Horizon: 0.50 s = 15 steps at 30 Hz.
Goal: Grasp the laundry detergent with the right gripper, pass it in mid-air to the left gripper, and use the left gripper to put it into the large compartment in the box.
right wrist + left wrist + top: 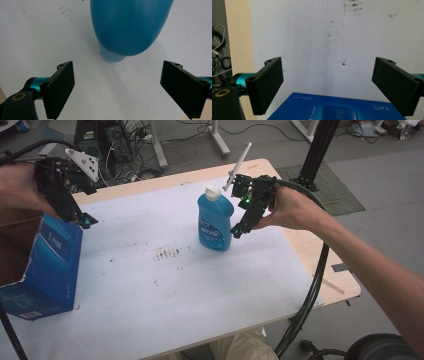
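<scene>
Two hand-held grippers gape empty: right hand-held gripper [239, 229] at the blue bottle's [215, 221] 3 o'clock (smooth, probably slippery; grab mid-body), left hand-held gripper [82, 220] above blue box [50, 265].

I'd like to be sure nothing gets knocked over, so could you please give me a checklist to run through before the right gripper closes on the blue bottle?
1. Right gripper jaws open wide: ok.
2. Blue bottle upright on the table, white cap on: ok.
3. Bottle already between the right jaws: not ok, it sits just ahead of them.
4. Left gripper open, holding nothing: ok.
5. Blue box well apart from the bottle: ok.
6. Bottle full or empty: cannot tell.
</scene>
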Each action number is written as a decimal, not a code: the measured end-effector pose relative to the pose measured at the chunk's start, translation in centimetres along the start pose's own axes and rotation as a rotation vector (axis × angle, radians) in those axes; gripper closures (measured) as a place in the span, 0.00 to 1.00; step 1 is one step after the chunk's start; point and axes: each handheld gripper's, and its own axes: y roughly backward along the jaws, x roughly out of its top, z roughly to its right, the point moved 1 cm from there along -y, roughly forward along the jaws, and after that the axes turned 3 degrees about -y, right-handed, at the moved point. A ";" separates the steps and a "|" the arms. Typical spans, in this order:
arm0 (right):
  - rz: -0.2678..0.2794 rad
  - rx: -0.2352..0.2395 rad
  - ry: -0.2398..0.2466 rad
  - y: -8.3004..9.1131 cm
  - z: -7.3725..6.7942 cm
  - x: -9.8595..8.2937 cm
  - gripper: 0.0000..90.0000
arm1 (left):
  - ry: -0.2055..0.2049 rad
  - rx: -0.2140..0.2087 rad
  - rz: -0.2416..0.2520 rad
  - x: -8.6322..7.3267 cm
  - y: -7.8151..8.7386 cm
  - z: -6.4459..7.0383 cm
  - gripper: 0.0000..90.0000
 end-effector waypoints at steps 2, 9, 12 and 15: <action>0.011 -0.004 -0.005 -0.2 -0.1 0.0 0.13 | -0.001 0.001 0.001 0.0 0.0 0.0 0.11; 0.057 -0.008 -0.034 -0.9 -0.2 0.4 0.13 | -0.002 0.008 0.006 0.0 0.1 0.0 0.11; 0.073 0.004 -0.051 -1.2 -0.3 0.5 0.13 | -0.005 0.009 0.005 0.0 0.2 0.1 0.11; 0.092 0.008 -0.067 -1.7 -0.3 0.5 0.13 | -0.005 0.010 0.004 -0.1 0.2 0.1 0.11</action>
